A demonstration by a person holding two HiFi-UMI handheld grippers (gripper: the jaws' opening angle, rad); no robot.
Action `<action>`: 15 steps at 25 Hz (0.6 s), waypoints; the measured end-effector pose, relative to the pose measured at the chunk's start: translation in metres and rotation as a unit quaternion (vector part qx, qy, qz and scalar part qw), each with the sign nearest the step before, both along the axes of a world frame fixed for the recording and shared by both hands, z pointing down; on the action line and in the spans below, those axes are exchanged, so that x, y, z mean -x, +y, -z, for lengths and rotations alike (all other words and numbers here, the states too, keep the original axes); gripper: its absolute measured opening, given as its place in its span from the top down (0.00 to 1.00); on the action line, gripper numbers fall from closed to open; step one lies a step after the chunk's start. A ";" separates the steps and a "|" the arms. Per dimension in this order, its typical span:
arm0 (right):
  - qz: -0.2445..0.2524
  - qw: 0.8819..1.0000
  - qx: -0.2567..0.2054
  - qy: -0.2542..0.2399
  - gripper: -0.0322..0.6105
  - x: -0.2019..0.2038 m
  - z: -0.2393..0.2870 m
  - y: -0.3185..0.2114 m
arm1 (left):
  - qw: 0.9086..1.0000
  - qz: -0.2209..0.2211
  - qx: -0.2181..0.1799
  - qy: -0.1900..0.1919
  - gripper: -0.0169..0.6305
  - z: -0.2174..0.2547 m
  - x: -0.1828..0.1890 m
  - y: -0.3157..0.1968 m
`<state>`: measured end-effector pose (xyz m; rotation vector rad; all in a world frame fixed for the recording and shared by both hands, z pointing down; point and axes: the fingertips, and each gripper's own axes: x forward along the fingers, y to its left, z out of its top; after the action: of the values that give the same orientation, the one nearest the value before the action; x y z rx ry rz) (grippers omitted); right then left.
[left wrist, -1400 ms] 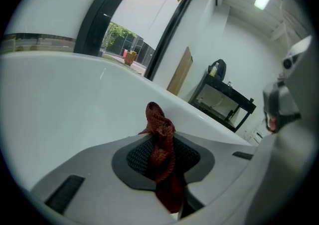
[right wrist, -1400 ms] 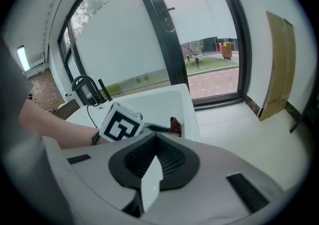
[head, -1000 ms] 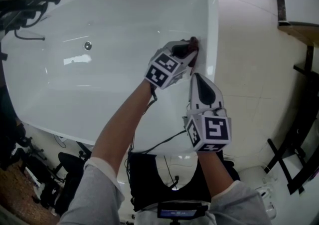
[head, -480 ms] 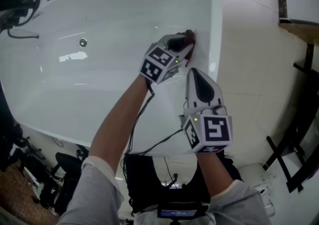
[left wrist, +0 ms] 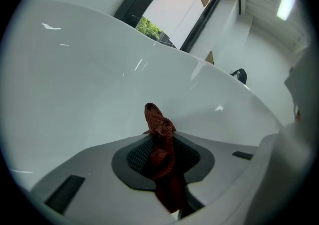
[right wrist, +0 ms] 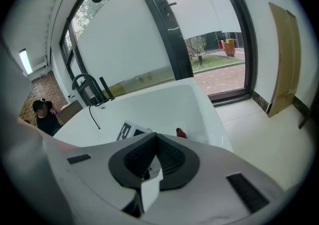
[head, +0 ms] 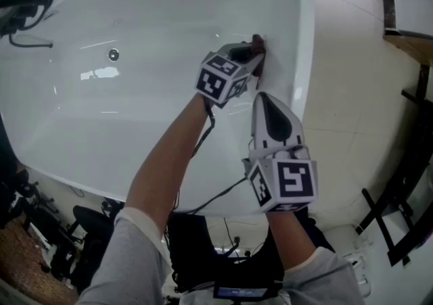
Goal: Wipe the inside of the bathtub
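firmly, left tongs (head: 256, 53) pinch the red cloth (left wrist: 160, 141) at the bathtub (head: 135, 114) wall; right tongs (head: 262, 99) sit pressed together nearby.

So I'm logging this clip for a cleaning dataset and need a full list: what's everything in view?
bathtub: one, white, fills the head view's upper left.
round metal fitting: one, silver, inside the bathtub.
faucet: one, black, at the bathtub's far end.
cloth: one, dark red, at the bathtub's inner wall.
floor tiles: many, cream, right of the bathtub.
stand: one, black, on the floor at right.
glass door: one, dark frame, beyond the bathtub.
wooden board: one, tan, against the wall right of the door.
left gripper: one, white, shut on the cloth.
right gripper: one, white, shut, empty.
sleeves: two, grey.
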<state>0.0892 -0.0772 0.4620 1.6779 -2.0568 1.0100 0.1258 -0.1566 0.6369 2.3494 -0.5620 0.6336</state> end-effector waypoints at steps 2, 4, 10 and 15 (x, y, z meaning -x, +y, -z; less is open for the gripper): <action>0.000 1.000 0.004 -0.001 0.94 0.004 -0.005 0.000 | 1.000 -0.001 -0.002 -0.004 0.84 -0.007 0.001 -0.023; 0.000 1.000 0.007 -0.004 0.94 0.007 -0.009 0.001 | 1.000 -0.004 -0.003 0.000 0.84 -0.010 0.001 -0.035; 0.009 1.000 0.009 -0.010 0.94 0.020 -0.017 0.001 | 1.000 -0.003 0.002 0.014 0.84 -0.015 0.009 -0.004; 0.016 1.000 0.011 -0.016 0.94 0.026 -0.022 0.002 | 0.999 0.010 0.030 0.013 0.84 -0.028 0.021 0.055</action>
<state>0.0634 -0.0752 0.4842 1.6234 -2.0778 1.0533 0.1047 -0.1015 0.6647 2.2893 -0.5468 0.6019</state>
